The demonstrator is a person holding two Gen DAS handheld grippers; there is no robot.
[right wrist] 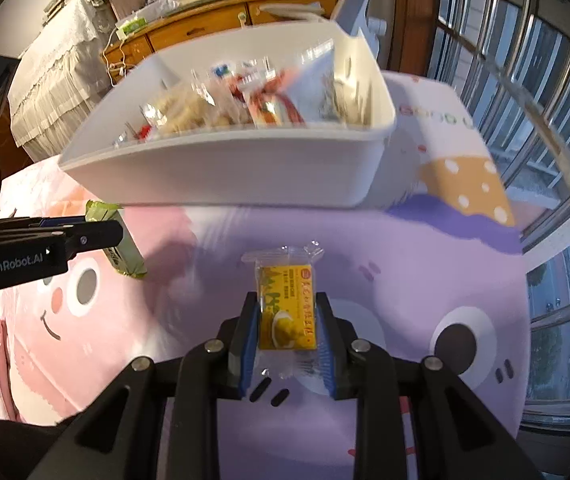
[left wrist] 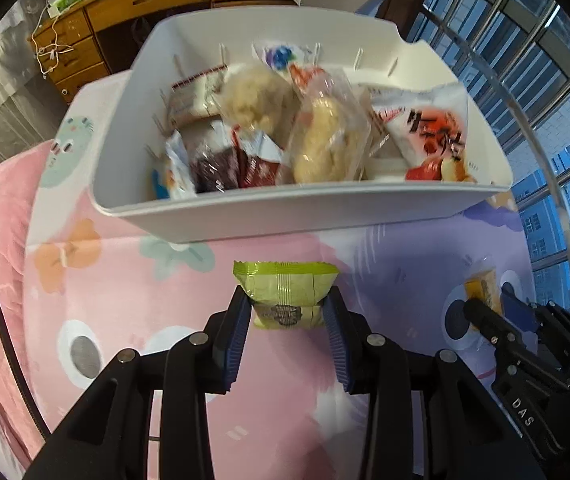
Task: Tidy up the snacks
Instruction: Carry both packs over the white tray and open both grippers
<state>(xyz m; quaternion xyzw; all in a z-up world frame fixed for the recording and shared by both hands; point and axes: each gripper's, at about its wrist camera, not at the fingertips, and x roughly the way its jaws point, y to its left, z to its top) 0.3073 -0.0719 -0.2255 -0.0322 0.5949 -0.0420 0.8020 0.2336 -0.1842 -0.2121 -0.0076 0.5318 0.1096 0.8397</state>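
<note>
My left gripper [left wrist: 287, 304] is shut on a green snack packet [left wrist: 285, 286], held above the cartoon-print cover just in front of the white bin [left wrist: 245, 216]. In the right wrist view that gripper [right wrist: 97, 232] comes in from the left with the green snack packet [right wrist: 125, 254]. My right gripper [right wrist: 287, 304] is shut on a yellow snack in a clear wrapper [right wrist: 287, 308], also lifted off the cover. In the left wrist view the right gripper [left wrist: 497, 308] and the yellow snack [left wrist: 483, 286] sit at the right. The white bin [right wrist: 221, 184] holds several wrapped snacks [left wrist: 325, 140].
The bin stands on a bed with a pink and purple cartoon cover [left wrist: 133, 320]. A wooden dresser [left wrist: 145, 0] stands behind. A metal rail [left wrist: 541, 152] and windows run along the right. A lace-covered piece of furniture [right wrist: 57, 72] stands at the back left.
</note>
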